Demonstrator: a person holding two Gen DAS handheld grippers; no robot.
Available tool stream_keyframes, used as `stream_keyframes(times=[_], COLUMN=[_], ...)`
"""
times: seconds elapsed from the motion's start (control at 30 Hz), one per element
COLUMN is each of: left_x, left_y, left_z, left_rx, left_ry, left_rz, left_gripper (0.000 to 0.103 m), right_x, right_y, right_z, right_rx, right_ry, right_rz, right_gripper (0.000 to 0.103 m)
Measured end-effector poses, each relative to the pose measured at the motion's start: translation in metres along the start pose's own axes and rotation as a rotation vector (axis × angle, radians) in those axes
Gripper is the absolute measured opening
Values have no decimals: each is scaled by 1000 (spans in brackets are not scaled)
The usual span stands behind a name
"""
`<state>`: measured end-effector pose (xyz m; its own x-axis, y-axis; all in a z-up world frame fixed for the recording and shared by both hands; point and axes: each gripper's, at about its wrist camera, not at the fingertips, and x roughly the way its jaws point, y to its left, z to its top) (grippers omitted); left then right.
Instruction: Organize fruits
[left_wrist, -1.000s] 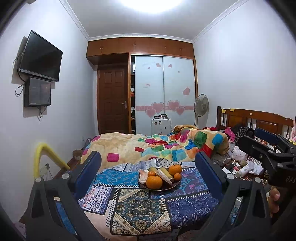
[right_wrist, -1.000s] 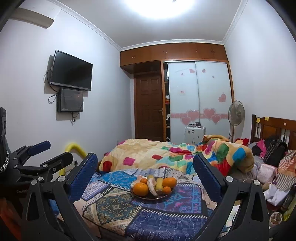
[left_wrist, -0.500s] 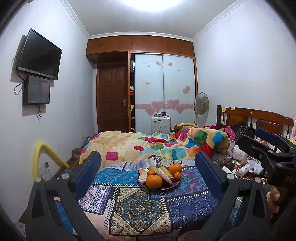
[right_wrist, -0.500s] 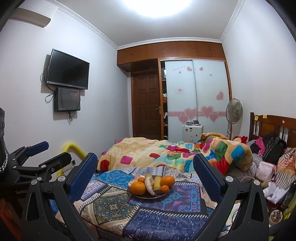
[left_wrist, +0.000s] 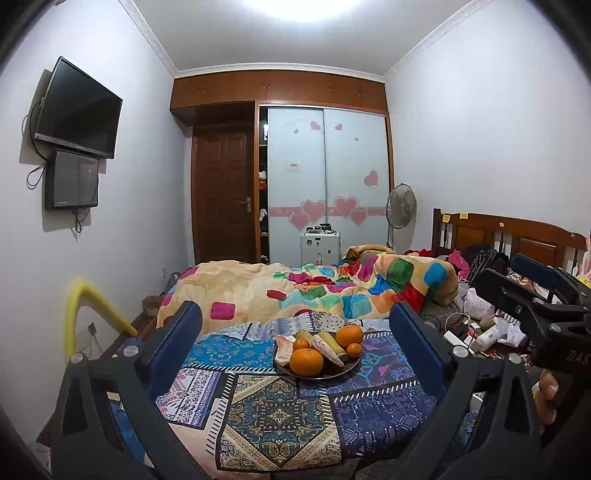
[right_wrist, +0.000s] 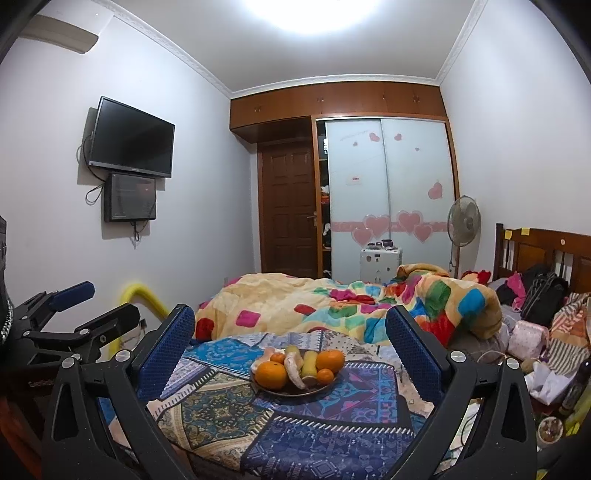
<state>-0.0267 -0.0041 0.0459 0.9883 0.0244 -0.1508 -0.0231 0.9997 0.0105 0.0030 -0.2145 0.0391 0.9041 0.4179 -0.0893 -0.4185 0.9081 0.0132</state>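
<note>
Two wide-open, empty grippers (left_wrist: 295, 343) (right_wrist: 290, 343) above patchwork cloth (left_wrist: 280, 417), fruit plate (left_wrist: 317, 374), bedroom.

White-walled bedroom (left_wrist: 480, 147), wall-mounted television (left_wrist: 77, 110), heart-decorated sliding wardrobe (left_wrist: 327, 184), bright ceiling light.

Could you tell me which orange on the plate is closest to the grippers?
The large front orange, at the plate's near-left edge; the others lie behind it.
</note>
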Motion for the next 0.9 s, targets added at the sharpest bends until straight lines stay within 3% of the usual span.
stream_keyframes(times=[0.9], left_x=[8], left_y=[-1], left_z=[1], left_rx=[-24], left_ry=[24], left_rz=[-31], left_gripper=[103], right_x=[4], right_y=[-2], right_z=[1], right_rx=[9], right_ry=[0], right_rz=[-17], right_gripper=[103])
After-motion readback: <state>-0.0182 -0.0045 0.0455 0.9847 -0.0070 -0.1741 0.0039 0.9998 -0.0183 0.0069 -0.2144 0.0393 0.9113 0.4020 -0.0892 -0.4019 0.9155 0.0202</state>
